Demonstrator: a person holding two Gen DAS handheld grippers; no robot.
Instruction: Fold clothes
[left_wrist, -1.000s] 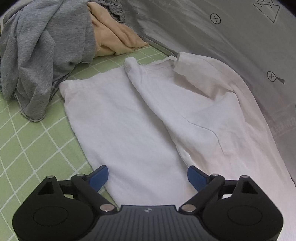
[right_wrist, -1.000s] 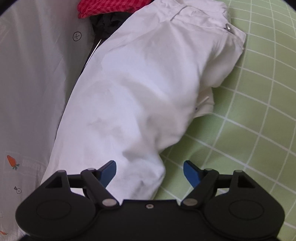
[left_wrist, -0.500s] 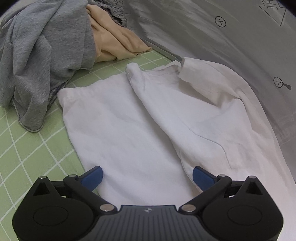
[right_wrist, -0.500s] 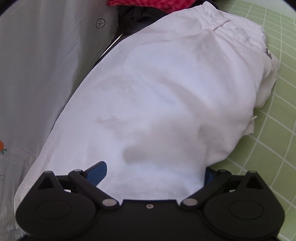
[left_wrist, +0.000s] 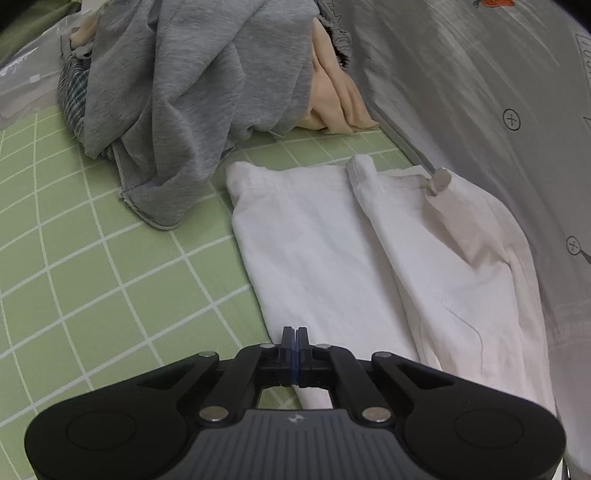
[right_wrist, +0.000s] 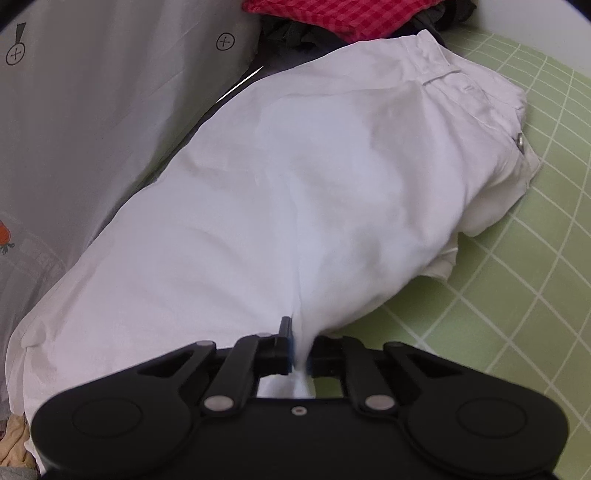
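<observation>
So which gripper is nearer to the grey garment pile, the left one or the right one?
Left. The left gripper is shut at the white trousers' hem end, with the grey garment pile just ahead. The right gripper pinches the same trousers at another spot; no grey pile appears ahead of it.

Green grid mat (left_wrist: 110, 258) underneath; grey printed sheet (left_wrist: 480, 110) alongside; clear plastic (left_wrist: 22, 74) far corner.

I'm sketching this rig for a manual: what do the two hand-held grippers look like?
Both match: the left hand-held gripper and right hand-held gripper have black bodies with two round lobes, black linkage arms on silver pivot pins, and blue finger pads. The left's base is ribbed grey with a small logo.
</observation>
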